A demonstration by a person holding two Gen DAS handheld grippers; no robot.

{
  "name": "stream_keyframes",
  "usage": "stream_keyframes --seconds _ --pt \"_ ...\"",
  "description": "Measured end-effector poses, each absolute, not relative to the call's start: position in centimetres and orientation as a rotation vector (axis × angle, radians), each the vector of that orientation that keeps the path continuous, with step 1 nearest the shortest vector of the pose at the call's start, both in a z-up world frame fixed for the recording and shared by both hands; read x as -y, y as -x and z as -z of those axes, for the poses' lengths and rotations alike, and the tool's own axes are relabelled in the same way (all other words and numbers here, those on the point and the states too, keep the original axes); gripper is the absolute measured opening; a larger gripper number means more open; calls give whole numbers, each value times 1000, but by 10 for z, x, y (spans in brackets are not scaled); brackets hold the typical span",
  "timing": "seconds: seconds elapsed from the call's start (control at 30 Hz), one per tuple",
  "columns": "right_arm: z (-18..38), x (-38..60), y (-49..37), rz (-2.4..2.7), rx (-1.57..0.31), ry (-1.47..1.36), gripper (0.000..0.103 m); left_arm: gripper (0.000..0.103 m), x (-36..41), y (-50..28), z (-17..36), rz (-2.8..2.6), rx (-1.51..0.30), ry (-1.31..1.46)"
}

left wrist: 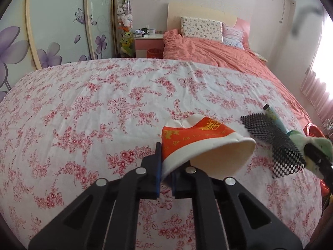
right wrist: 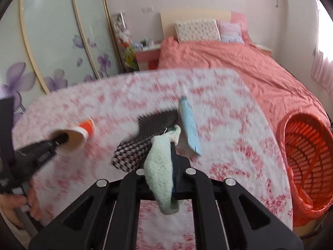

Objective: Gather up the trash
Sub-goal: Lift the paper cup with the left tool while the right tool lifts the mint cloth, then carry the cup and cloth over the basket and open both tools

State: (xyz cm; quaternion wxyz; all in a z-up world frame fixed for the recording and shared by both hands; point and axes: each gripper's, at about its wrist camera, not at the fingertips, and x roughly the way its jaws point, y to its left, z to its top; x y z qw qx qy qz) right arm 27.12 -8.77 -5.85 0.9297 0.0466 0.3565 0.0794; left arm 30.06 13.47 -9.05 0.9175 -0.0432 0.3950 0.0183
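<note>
Our left gripper [left wrist: 165, 166] pinches the crushed orange paper cup [left wrist: 205, 143] by its rim, above the floral tablecloth [left wrist: 93, 108]. Our right gripper [right wrist: 166, 179] clamps a pale green sponge [right wrist: 161, 175]. Beside it lie a black mesh scrap [right wrist: 143, 137] and a blue tube [right wrist: 190, 127]; the orange trash basket [right wrist: 308, 156] sits right of the cloth.

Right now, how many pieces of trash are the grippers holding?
2. The left gripper pinches the rim of the red paper cup; the right gripper clamps the pale green sponge. A blue tube and black mesh lie unheld.
</note>
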Motion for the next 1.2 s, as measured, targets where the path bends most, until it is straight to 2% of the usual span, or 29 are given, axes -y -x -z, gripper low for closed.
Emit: stream_keyframes --seconds 0.6,0.93,1.2 --pt "-2 113 -232 -119 -570 -134 7 8 -106 -258 13 28 -662 78" --pt "-24 176 -206 -13 -490 -190 7 8 -28 -243 -28 172 -615 50" --pt "-29 234 -187 90 -453 -234 7 8 42 -237 -42 303 -597 18"
